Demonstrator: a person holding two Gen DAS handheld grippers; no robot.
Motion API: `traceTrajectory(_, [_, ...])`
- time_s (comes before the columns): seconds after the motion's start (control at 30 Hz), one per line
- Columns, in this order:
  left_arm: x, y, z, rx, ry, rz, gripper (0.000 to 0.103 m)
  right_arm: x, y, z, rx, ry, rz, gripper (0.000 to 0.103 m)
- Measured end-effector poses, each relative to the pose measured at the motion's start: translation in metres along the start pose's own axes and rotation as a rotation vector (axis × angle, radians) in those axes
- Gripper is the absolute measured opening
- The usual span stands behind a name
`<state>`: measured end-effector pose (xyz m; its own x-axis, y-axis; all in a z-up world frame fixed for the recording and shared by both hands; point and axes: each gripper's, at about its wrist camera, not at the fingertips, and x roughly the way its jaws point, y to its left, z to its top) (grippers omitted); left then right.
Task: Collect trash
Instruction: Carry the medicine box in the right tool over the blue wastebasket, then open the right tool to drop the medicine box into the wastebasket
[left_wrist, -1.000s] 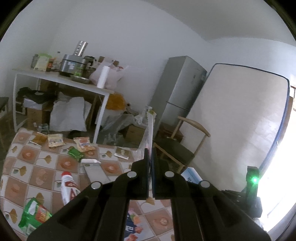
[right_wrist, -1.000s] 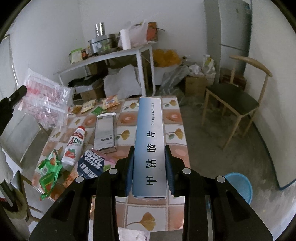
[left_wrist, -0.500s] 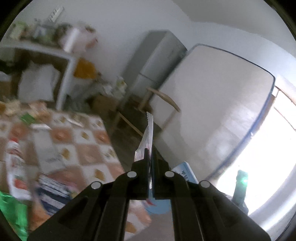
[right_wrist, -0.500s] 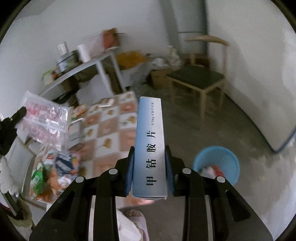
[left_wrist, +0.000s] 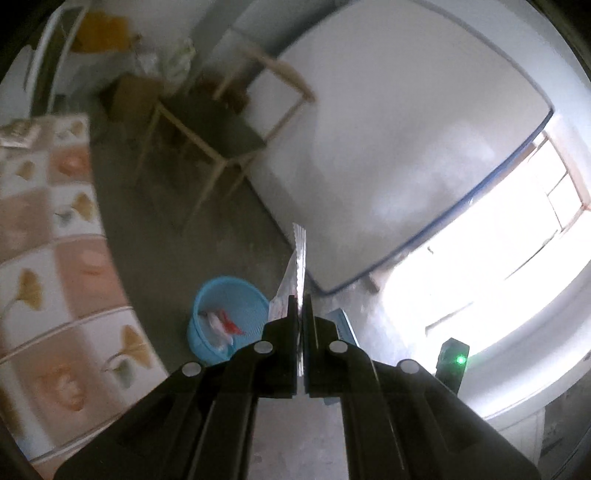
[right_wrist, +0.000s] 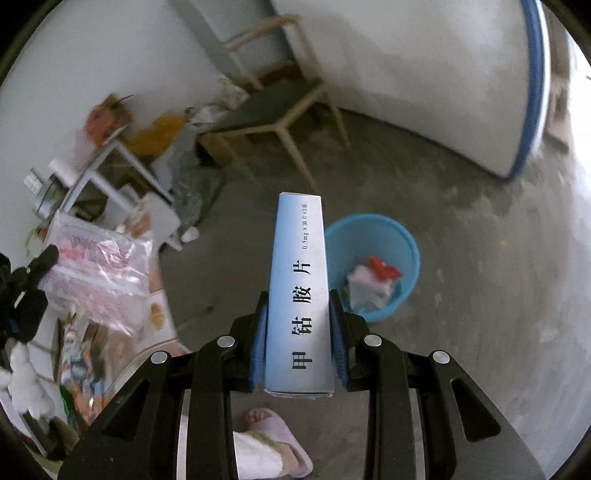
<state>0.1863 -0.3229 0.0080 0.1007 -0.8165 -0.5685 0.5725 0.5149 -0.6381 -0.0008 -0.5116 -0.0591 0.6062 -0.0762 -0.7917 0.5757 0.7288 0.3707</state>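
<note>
Item: left gripper (left_wrist: 302, 325), jaws pinched together on a thin plastic wrapper (left_wrist: 295, 273) standing up ahead of the tips.
Item: right gripper (right_wrist: 298, 332), pads clamped on a blue medicine box (right_wrist: 298, 295).
Item: blue basket (right_wrist: 373, 266), on the floor just beyond the box, trash inside.
Handling, as judged: bring each load squarely above the basket rim before letting go; light wrapper may drift.
</note>
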Motion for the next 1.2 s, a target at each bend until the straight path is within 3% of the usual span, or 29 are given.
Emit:
traceTrajectory(0.13, [0.073,-0.005,0.008,0.016,0.086,0.035,0.002,0.037,-0.024,0.015,0.096,0.049,0.011,0.028])
traceTrajectory(0.27, [0.139,-0.010,0.018,0.069,0.123,0.080,0.003,0.075,-0.042,0.040,0.163,0.058,-0.007,0.029])
traceTrajectory(0.33, [0.180,-0.007,0.018,0.097,0.160,0.123,0.020,0.100,-0.055,0.056,0.205,0.057,-0.010,0.036])
traceTrajectory(0.37, [0.193,-0.003,0.018,0.099,0.175,0.150,0.044,0.112,-0.067,0.058,0.217,0.071,-0.023,0.052])
traceTrajectory(0.4, [0.209,0.003,0.015,0.093,0.193,0.193,0.051,0.123,-0.073,0.059,0.229,0.084,-0.040,0.063])
traceTrajectory(0.5, [0.229,0.015,0.007,0.067,0.231,0.252,0.051,0.141,-0.092,0.049,0.282,0.106,-0.078,0.062])
traceTrajectory(0.77, [0.192,0.010,-0.001,0.081,0.160,0.261,0.055,0.113,-0.104,0.005,0.275,0.083,-0.034,0.062])
traceTrajectory(0.97, [0.130,-0.020,-0.009,0.160,0.049,0.253,0.064,0.071,-0.103,-0.007,0.229,0.022,-0.031,0.063])
traceTrajectory(1.2, [0.056,-0.032,-0.030,0.224,-0.028,0.271,0.072,0.029,-0.084,-0.016,0.119,-0.048,-0.065,0.074])
